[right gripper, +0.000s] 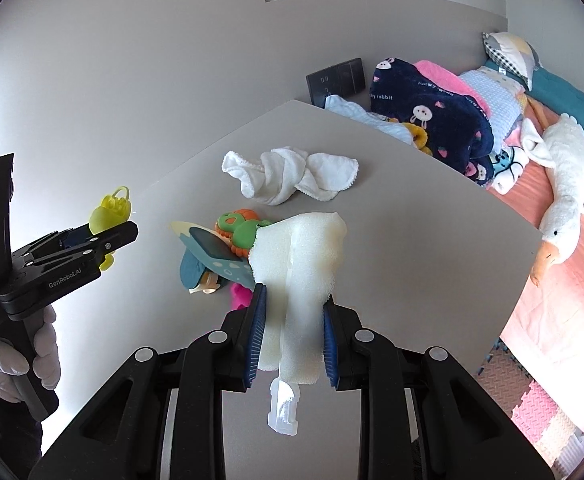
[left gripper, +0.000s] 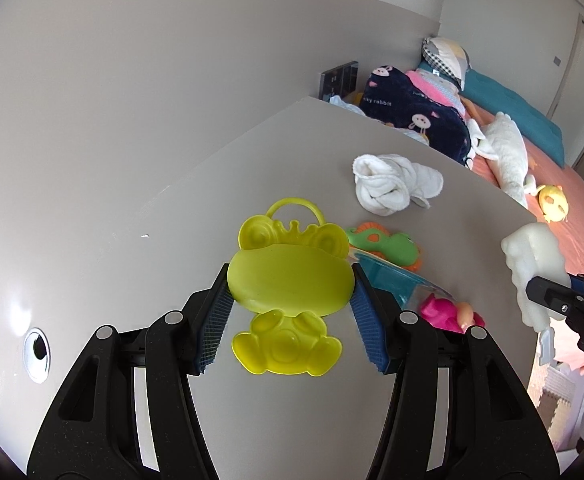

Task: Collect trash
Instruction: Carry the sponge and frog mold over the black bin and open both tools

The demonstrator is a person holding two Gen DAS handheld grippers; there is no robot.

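My left gripper (left gripper: 292,276) is shut on a yellow plastic frog toy (left gripper: 287,268), its blue pads pressing both sides of the frog's wide head, held above the grey table (left gripper: 251,160). My right gripper (right gripper: 295,296) is shut on a piece of white foam (right gripper: 300,264), and a clear plastic piece (right gripper: 283,412) hangs below it. In the left wrist view the right gripper (left gripper: 564,300) and its foam (left gripper: 532,264) are at the right edge. In the right wrist view the left gripper (right gripper: 103,240) with the frog (right gripper: 109,210) is at the left, held by a gloved hand (right gripper: 19,352).
On the table lie a crumpled white cloth (right gripper: 287,176), a green and orange toy (right gripper: 239,228), a teal card package (right gripper: 211,256) and a pink toy (left gripper: 448,312). A bed (right gripper: 532,280) with blankets and a white goose plush (right gripper: 568,184) lies beyond the table's right edge.
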